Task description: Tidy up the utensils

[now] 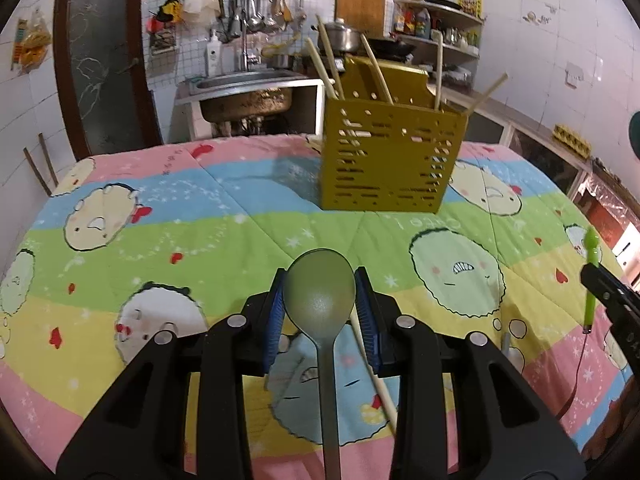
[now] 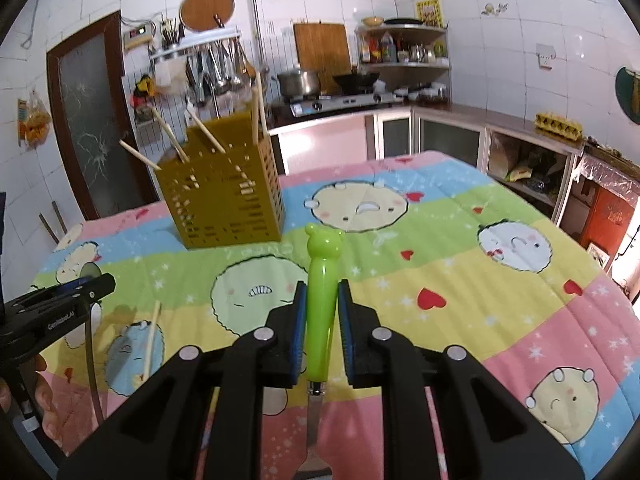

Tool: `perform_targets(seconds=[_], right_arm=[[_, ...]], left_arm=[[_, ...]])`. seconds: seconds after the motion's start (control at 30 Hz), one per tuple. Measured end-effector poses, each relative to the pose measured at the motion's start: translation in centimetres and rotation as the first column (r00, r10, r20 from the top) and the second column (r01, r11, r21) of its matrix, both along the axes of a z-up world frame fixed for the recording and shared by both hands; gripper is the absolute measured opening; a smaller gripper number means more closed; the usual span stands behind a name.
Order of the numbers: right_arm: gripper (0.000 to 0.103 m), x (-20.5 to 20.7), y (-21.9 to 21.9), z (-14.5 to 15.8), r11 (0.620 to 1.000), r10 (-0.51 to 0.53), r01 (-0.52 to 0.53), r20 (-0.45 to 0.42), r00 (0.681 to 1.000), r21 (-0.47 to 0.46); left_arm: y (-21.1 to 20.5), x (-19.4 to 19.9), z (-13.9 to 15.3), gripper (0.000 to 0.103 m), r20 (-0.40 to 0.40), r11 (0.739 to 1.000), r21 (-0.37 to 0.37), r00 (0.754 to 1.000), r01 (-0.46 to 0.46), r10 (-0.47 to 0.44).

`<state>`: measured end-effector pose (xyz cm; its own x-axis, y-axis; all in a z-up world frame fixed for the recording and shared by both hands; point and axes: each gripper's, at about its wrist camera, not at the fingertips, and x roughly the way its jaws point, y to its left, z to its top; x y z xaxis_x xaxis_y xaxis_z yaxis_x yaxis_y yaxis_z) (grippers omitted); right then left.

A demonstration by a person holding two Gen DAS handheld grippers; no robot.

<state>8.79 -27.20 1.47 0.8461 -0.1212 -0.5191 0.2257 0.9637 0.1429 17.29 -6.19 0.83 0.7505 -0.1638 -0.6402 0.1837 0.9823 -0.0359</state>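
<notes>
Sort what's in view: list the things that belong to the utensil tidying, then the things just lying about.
Job: spoon in left gripper; green-handled utensil in right gripper; yellow utensil holder; loose chopstick.
Lying about: pot; wok; cutting board; sink.

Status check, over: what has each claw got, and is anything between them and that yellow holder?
Left gripper shut on green spoon. Right gripper shut on green-handled utensil. Yellow utensil holder ahead, path clear. One loose chopstick on cloth.

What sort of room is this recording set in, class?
Most likely a home kitchen: a steel sink against the tiled wall, a gas stove with a pot and wok, and ladles hanging from a rack.
</notes>
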Motion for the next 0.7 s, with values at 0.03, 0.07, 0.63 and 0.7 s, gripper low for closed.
perform_targets(seconds=[0.03,0.07,0.63,0.7], right_arm=[[0.016,-0.5,0.1,0.3,1.000,-0.001,0.001,0.013,1.000,-0.005],[0.016,-0.7,0.2,0.5,1.000,-0.002,0.002,0.022,1.000,-0.009],[0.016,-5.5,2.1,2.6,0.998,0.008,0.000,0.123,0.992,-0.064],[0.016,-5.9,2.2,2.6,0.998,0.011,-0.002,0.126,0.992,-0.069]], left_arm=[[0.3,-0.2,0.2,0.032,0.008,1.000,-0.001,1.000,-0.003,0.003],[0.7,-0.4,0.4,0.032,0.020,1.000,-0.005,1.000,-0.007,0.008],[5.5,-4.1,2.6,0.032,0.119,0.997,-0.069,0.992,-0.040,0.048],[5.9,-4.4,2.6,0.032,0.126,0.996,-0.081,0.991,-0.036,0.046]])
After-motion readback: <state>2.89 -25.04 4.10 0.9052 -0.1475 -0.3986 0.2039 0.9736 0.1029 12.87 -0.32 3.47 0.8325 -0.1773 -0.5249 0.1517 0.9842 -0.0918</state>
